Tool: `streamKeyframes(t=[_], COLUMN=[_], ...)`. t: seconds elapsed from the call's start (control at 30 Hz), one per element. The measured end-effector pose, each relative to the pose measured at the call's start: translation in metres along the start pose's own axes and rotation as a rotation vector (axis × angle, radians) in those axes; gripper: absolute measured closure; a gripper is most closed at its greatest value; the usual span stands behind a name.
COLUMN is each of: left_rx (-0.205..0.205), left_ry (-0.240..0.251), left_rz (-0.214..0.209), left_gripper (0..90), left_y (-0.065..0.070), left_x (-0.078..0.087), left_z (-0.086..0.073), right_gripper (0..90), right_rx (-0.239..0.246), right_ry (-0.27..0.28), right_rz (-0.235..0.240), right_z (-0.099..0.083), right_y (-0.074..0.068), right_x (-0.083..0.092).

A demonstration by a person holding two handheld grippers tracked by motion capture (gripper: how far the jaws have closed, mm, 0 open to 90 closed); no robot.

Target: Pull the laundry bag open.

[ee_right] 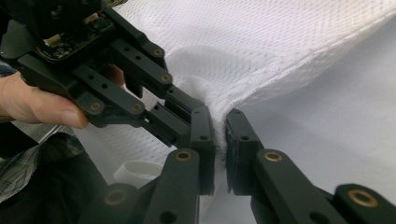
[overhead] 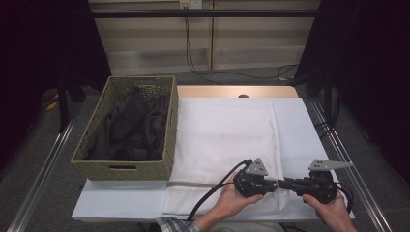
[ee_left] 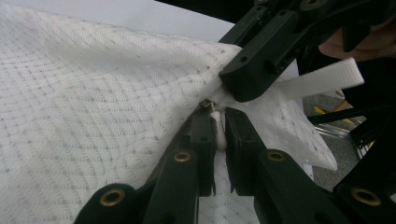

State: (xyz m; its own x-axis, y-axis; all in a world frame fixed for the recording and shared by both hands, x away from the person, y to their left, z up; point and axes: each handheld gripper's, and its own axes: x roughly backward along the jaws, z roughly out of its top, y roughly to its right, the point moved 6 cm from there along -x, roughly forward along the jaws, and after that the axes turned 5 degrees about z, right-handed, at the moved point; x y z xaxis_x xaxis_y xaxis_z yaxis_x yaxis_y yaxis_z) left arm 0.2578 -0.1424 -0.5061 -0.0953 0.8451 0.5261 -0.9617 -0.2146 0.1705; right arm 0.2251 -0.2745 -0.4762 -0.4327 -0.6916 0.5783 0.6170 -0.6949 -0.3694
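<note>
White mesh cloth lies spread over the white table, covering most of the top from centre to 3 o'clock; its near edge runs along 6 o'clock, w/ a fold line running front to back on the right part.

Both grippers meet at the cloth's near edge, approx 5 o'clock on the table, tips almost touching each other. Left gripper points toward 3 o'clock, held in the left hand; right gripper points toward 9 o'clock, held in the right hand.

Left gripper view: left gripper jaws clenched on a thin white bit of the cloth edge, pinched betw. the pads. Right gripper's tip sits just above at 12 o'clock, clamped on the same bunched spot. A white strap sticks out toward 2 o'clock behind it.

Right gripper view: right gripper jaws closed on a puckered ridge of the cloth, fabric squeezed in the narrow gap. Left gripper comes in from 10 o'clock, tip touching the same pucker.

Wicker basket stands at 9 o'clock, just beside the cloth's left edge, w/ dark clothes piled inside. Cable trails from left gripper toward 7 o'clock.
</note>
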Motion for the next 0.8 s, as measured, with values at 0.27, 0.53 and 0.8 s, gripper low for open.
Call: streamKeyframes(t=[0.27, 0.53, 0.8], left_rx=[-0.003, 0.000, -0.002], left_ry=[-0.011, -0.008, -0.025], left_rz=[0.003, -0.011, 0.001], left_gripper=[86.2, 86.4, 86.4], left_y=[-0.0013, 0.0002, -0.0018], left_x=[0.0006, -0.0007, 0.0031], left_z=[-0.0008, -0.0025, -0.0033], right_gripper=[78.0, 85.6, 86.2], right_rx=[0.010, 0.017, 0.016], right_ry=[-0.015, -0.018, -0.009], right_rz=[0.004, -0.018, -0.035], right_z=[-0.0001, 0.0006, 0.0009], right_y=[-0.0027, -0.0008, 0.0012], right_x=[-0.0021, -0.0042, -0.0013])
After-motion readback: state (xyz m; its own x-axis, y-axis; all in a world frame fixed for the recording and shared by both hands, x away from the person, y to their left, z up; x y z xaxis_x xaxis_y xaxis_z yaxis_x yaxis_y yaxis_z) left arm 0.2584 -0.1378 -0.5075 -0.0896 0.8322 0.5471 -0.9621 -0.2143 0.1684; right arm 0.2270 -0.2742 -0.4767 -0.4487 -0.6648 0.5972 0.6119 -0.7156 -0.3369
